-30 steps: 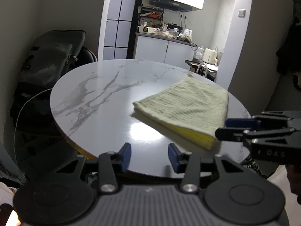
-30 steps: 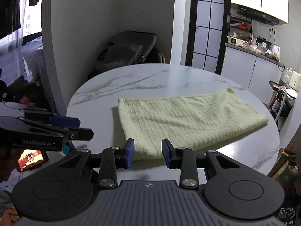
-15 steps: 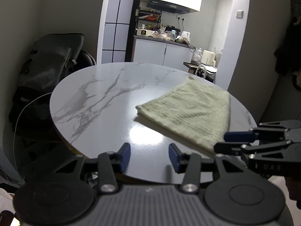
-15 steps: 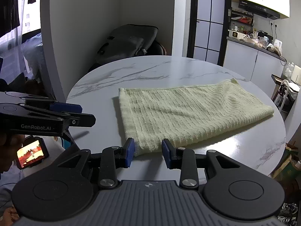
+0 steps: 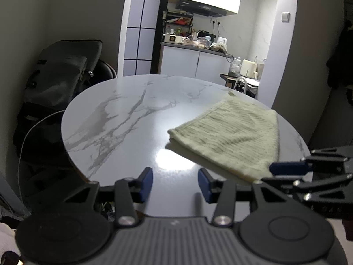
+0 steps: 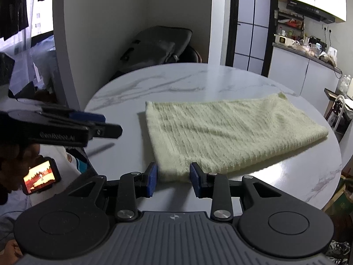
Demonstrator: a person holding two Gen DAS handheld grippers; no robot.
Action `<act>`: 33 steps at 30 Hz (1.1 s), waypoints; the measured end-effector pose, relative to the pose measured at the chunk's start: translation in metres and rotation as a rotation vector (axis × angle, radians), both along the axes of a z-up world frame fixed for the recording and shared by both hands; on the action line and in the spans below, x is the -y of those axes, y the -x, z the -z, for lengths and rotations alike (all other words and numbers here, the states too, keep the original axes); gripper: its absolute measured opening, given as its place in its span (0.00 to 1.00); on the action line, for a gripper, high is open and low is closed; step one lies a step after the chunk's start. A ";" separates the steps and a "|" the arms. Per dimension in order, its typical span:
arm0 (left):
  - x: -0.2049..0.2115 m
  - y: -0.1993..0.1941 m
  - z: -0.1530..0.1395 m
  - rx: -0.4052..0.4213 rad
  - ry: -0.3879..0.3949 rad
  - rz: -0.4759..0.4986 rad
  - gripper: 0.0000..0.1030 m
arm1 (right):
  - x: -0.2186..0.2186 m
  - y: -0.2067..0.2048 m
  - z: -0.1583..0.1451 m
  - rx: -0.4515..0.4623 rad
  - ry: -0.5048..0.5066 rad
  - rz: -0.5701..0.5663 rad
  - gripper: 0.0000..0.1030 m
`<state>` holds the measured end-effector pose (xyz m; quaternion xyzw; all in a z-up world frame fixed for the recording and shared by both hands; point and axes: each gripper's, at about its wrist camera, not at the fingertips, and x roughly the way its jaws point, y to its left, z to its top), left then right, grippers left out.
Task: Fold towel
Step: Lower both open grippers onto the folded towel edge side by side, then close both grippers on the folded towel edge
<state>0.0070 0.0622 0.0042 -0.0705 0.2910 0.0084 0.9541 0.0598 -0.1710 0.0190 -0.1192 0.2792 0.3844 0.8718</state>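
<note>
A pale yellow-green towel lies folded flat on the round white marble table; it also shows in the left wrist view. My right gripper is open and empty at the table's near edge, its jaws either side of the towel's near corner without touching it. My left gripper is open and empty over the table's near edge, left of the towel. Each gripper shows from the side in the other's view: the right gripper and the left gripper.
A dark grey bag rests on a chair behind the table. A kitchen counter with clutter stands at the back. A lit phone lies low at the left. A white wall corner stands close behind the table.
Both grippers have drawn back and lifted slightly from the towel, which now looks farther away. The towel has not moved. Both grippers stay open.
</note>
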 end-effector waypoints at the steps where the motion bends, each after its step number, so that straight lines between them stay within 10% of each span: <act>1: 0.000 -0.001 0.000 0.000 -0.004 0.002 0.50 | 0.000 0.000 0.001 0.001 0.001 -0.003 0.35; 33: 0.016 -0.049 -0.002 -0.010 0.004 -0.059 0.49 | 0.027 -0.001 0.003 0.023 0.027 -0.101 0.18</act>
